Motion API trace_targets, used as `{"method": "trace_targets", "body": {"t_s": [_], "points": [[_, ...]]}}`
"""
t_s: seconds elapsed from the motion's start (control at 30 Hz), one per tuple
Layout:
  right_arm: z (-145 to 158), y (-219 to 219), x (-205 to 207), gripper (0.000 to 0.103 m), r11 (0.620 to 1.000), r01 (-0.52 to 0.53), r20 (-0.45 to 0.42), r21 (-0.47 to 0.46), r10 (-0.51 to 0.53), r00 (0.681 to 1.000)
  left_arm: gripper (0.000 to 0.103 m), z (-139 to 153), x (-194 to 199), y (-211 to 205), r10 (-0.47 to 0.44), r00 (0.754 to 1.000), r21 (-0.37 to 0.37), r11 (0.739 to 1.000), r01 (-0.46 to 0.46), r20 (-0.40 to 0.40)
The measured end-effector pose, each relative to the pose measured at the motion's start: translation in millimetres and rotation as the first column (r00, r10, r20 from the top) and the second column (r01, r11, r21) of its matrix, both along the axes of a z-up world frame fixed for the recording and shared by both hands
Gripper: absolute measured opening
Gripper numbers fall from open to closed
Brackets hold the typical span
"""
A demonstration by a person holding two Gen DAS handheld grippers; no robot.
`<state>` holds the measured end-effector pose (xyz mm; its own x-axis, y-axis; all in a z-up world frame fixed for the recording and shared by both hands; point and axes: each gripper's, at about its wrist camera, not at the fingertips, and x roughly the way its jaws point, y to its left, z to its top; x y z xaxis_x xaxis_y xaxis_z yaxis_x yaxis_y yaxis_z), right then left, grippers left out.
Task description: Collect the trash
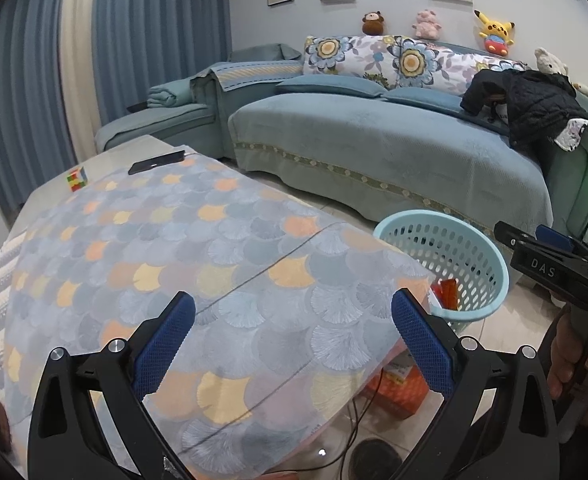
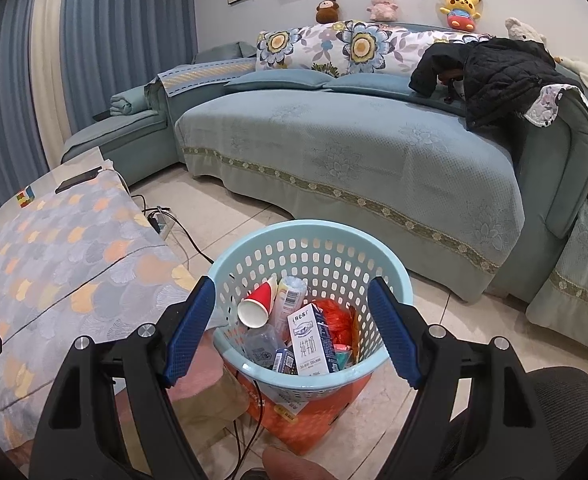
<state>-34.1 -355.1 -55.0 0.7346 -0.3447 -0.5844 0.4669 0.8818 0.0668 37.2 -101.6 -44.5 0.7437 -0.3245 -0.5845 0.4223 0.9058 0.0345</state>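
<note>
Blue-padded fingers of my right gripper (image 2: 292,328) stand wide apart with nothing between them, pointing down over a pale blue slotted basket (image 2: 397,276) that sits just ahead of and below their tips. Inside the basket, between my two fingers as I look along them, lie a red paper cup (image 2: 258,306) on its side, a white milk carton (image 2: 309,340) standing nearly upright, a clear plastic bottle (image 2: 262,344) and crumpled orange plastic (image 2: 335,320). The basket rests on an orange box (image 2: 313,416) on the tiled floor.

My left gripper (image 1: 294,340) also has its fingers spread and holds nothing. It hovers above a table (image 1: 134,152) covered by a cloth with a fan-scale pattern (image 1: 174,248). Far beyond the left fingertips, near the table's far end, lie a dark phone (image 1: 156,162) and a colour cube (image 1: 77,179); neither looks like trash. No loose trash shows on the cloth under my fingers. The basket stands to the right of my left fingers, beside the table's corner.

I judge that the collecting is near its end or finished, since the trash I can see is already in the basket. To do this step well, I should keep both pairs of fingers apart and clear of the basket rim, then scan the table and floor for any piece left, approaching it from above.
</note>
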Motion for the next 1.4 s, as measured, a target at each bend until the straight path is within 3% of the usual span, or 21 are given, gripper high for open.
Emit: {"method": "trace_targets", "body": {"t_s": [1.4], "points": [[-2.5,-0.5,0.1,0.074,1.0,-0.012,-0.006,0.001,0.012,1.0,0.095,-0.1,-1.6,-2.7,-0.002,1.0,0.004,1.0,0.002,-0.004]]}}
